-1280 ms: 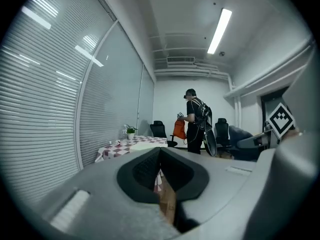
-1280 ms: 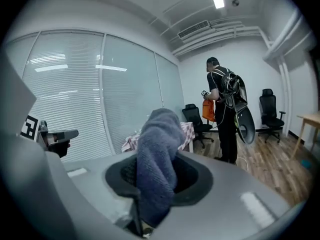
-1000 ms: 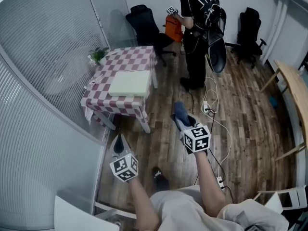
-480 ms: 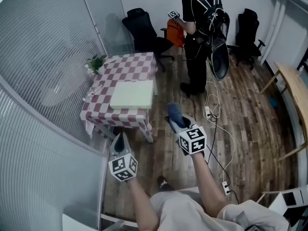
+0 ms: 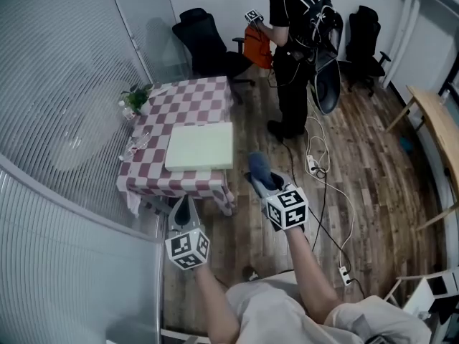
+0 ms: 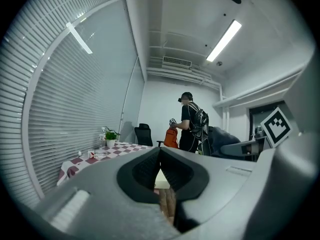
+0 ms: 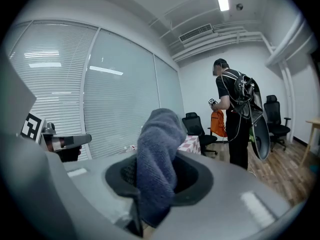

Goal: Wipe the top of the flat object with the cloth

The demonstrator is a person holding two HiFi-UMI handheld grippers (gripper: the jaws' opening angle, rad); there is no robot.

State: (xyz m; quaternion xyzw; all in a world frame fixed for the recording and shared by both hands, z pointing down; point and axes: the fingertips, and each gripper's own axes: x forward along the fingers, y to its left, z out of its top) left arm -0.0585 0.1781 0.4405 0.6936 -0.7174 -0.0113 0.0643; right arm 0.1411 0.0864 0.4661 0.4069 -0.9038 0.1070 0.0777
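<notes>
A pale green flat board lies on the near part of a table with a red-and-white checked cloth. My right gripper is shut on a grey-blue cloth, held in the air to the right of the table's near corner; in the right gripper view the cloth sticks up between the jaws. My left gripper hangs just in front of the table's near edge, jaws shut with nothing in them. The left gripper view shows a sliver of the board behind the closed jaws.
A small potted plant and small items sit on the table's left side. A person with a backpack stands beyond, holding an orange bag. Black office chairs, floor cables, a glass blind wall at left, a wooden table at right.
The view has drawn nearer to the checked table; the board now sits closer to both grippers. The right gripper keeps its hold on the cloth.
</notes>
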